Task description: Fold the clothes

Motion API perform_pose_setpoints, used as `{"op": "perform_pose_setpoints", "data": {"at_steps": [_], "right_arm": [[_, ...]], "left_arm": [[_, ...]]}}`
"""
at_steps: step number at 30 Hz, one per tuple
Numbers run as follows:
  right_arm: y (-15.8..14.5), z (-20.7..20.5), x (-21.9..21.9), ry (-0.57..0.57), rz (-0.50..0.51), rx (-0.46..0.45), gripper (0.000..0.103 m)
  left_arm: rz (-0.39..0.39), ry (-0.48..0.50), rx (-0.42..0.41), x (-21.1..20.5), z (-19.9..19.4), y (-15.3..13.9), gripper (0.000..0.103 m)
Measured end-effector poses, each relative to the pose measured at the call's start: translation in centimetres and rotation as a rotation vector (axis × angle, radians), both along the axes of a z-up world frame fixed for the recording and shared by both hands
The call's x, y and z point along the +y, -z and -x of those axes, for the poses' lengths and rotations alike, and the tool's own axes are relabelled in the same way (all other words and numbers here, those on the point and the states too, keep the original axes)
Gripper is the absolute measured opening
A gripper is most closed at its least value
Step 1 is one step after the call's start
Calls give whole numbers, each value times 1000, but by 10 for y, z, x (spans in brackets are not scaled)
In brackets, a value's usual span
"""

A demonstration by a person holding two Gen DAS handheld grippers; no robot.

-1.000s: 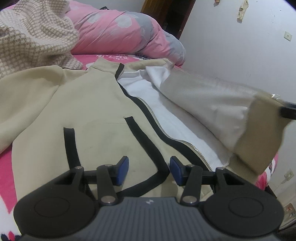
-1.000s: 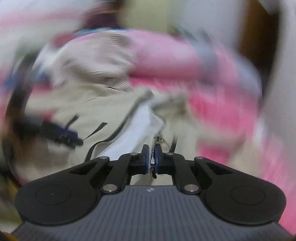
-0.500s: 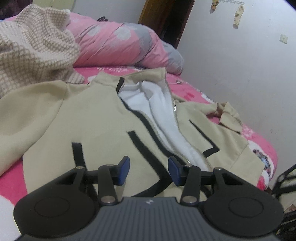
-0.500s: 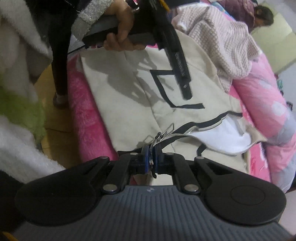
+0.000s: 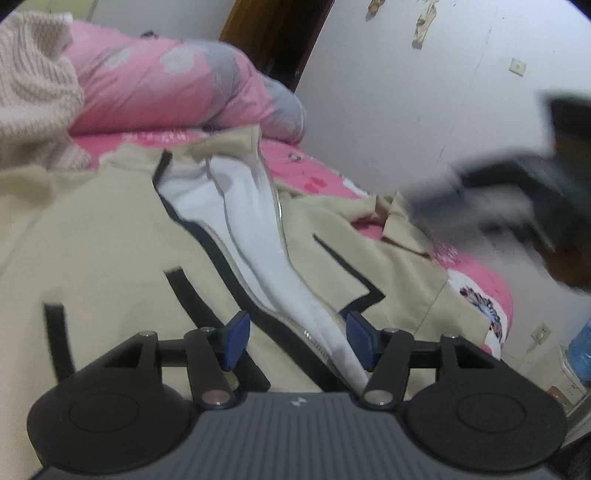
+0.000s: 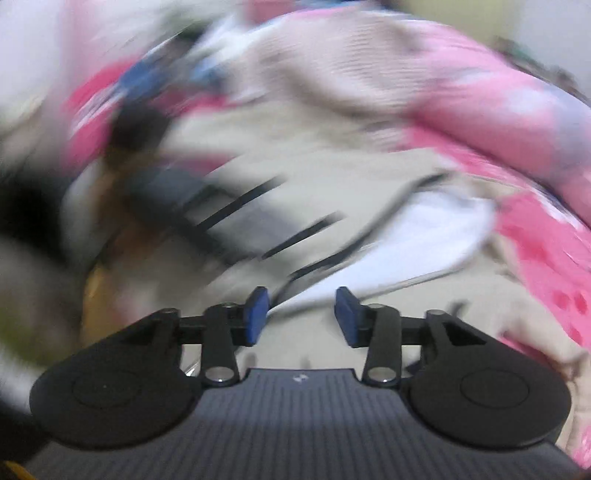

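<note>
A beige zip jacket with black trim and white lining lies front up on the pink bed. Its front is partly open. My left gripper hovers over the lower zipper edge; its jaws are opening, and the pads do not press the cloth seen between them. In the blurred right wrist view, my right gripper is above the jacket near the white lining. Its jaws are opening with nothing gripped. From the left wrist, the right gripper is a dark blur at the right.
A pink and grey quilt and a knitted beige blanket are heaped at the head of the bed. A white wall and a dark doorway stand behind. A blue bottle is at the lower right.
The right gripper let go of the zipper pull, its jaws parted and it swung fast across the jacket. The lifted right front panel now lies flat. The left jaws widened.
</note>
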State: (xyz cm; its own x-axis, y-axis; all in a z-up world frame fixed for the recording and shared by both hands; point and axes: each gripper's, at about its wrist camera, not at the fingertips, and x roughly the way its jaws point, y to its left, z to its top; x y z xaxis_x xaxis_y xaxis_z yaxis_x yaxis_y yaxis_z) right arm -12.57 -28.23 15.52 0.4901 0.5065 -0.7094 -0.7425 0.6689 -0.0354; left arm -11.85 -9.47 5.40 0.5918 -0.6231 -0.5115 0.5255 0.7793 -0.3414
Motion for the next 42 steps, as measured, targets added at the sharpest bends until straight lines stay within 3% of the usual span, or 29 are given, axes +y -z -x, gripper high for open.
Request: {"op": "perform_pose_setpoints", "data": {"at_steps": [3, 5, 8, 11, 13, 14, 19, 23, 26, 28, 31, 32, 34, 36, 38, 42], "right_arm": [[1, -98, -25, 261, -133, 44, 49], [15, -156, -38, 402, -162, 58, 49], [37, -226, -42, 558, -187, 55, 49], [60, -271, -43, 643, -225, 58, 47], [68, -284, -39, 660, -246, 62, 16], [60, -279, -35, 629, -279, 40, 7], [26, -254, -5, 440, -394, -81, 6], [38, -254, 61, 270, -217, -150, 7], [78, -271, 104, 223, -82, -118, 8], [104, -283, 123, 219, -19, -69, 14], [118, -284, 136, 211, 25, -35, 23], [111, -280, 133, 213, 6, -20, 29], [86, -268, 114, 221, -77, 4, 31], [52, -250, 83, 243, -175, 0, 45], [19, -217, 37, 290, -258, -34, 53], [-19, -145, -51, 422, -320, -88, 57]], "left_arm": [[28, 29, 33, -2, -2, 8, 59], [31, 44, 44, -3, -4, 12, 59], [52, 62, 67, -3, -7, 17, 59], [70, 84, 82, -4, -11, 24, 58], [90, 91, 91, -3, -12, 26, 58], [99, 94, 96, -3, -12, 27, 58], [156, 117, 124, 0, -16, 31, 60], [185, 123, 135, 2, -17, 32, 60], [197, 124, 141, 4, -18, 31, 60], [198, 125, 143, 4, -18, 31, 61], [201, 125, 146, 4, -18, 29, 61], [205, 123, 149, 5, -17, 28, 62], [208, 117, 155, 3, -18, 24, 62], [201, 104, 149, 4, -16, 19, 65], [192, 90, 142, 3, -12, 14, 68], [181, 73, 137, -1, -4, 0, 72]]}}
